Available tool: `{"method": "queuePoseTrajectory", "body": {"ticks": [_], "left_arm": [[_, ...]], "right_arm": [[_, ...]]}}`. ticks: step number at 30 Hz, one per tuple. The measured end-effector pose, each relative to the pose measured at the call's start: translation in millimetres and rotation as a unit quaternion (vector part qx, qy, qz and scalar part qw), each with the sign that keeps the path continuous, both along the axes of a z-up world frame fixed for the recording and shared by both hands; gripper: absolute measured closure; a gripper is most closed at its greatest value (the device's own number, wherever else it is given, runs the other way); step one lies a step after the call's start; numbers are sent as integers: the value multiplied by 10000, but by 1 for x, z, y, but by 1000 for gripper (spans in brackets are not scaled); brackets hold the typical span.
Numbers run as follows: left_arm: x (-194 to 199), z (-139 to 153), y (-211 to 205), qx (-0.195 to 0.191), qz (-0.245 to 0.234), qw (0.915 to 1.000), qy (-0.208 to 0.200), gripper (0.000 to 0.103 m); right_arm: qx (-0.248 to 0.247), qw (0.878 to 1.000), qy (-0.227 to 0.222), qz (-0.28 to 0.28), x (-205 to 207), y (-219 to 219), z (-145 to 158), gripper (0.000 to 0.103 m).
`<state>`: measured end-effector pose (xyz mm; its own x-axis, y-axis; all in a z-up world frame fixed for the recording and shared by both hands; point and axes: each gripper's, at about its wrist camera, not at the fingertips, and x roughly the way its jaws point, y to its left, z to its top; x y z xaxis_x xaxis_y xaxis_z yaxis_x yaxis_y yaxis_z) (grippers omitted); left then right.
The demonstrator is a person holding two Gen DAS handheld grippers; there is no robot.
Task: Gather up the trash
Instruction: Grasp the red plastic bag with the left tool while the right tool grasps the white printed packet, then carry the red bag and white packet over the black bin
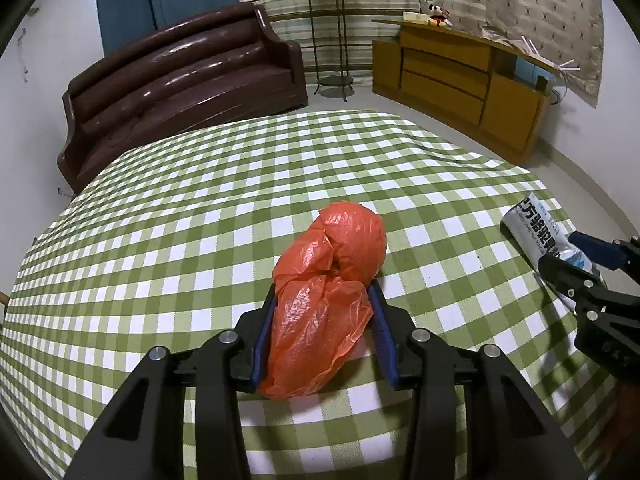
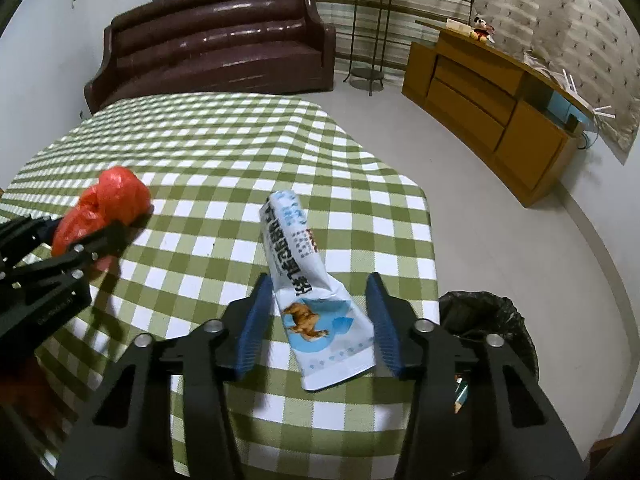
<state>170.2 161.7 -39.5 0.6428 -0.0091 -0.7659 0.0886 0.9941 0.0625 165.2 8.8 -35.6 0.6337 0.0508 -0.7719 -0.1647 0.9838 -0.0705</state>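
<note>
A crumpled orange plastic bag point(image 1: 328, 292) lies on the green checked tablecloth point(image 1: 200, 208). My left gripper point(image 1: 325, 292) is around its near end, both blue pads against the plastic. The bag also shows at the left of the right wrist view point(image 2: 108, 204). A white and blue empty packet point(image 2: 308, 280) lies on the cloth near the table's right edge. My right gripper point(image 2: 319, 285) is open with its fingers on either side of the packet, gaps on both sides. The packet point(image 1: 536, 232) and the right gripper point(image 1: 568, 260) show at the right of the left wrist view.
A black-lined trash bin point(image 2: 484, 320) stands on the floor beside the table's right edge, with some trash inside. Beyond the table are a brown sofa point(image 1: 180, 76), a metal plant stand point(image 1: 330, 40) and a wooden cabinet point(image 1: 460, 80).
</note>
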Motion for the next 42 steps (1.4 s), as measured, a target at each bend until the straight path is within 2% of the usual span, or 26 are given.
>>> {"method": "queuePoseTrajectory", "body": {"ticks": [6,25,33,42], "left_arm": [[-2,0,2,22,9,10000,-12,61],[-4,1,-8,407,94,9990,-133,62],[-11,0,-18,487,114,9986,-166,62],[-25,11,-43,370,-41,9989,-294,62]], "right_arm": [[38,10000,-33,12,-5,9,0,69],[396,9990,-204,-16,-26,24,1,76],[556,9977,-337,-168,-43,6,7,77],[583,9958,-538,-448,-58,-24,23,77]]}}
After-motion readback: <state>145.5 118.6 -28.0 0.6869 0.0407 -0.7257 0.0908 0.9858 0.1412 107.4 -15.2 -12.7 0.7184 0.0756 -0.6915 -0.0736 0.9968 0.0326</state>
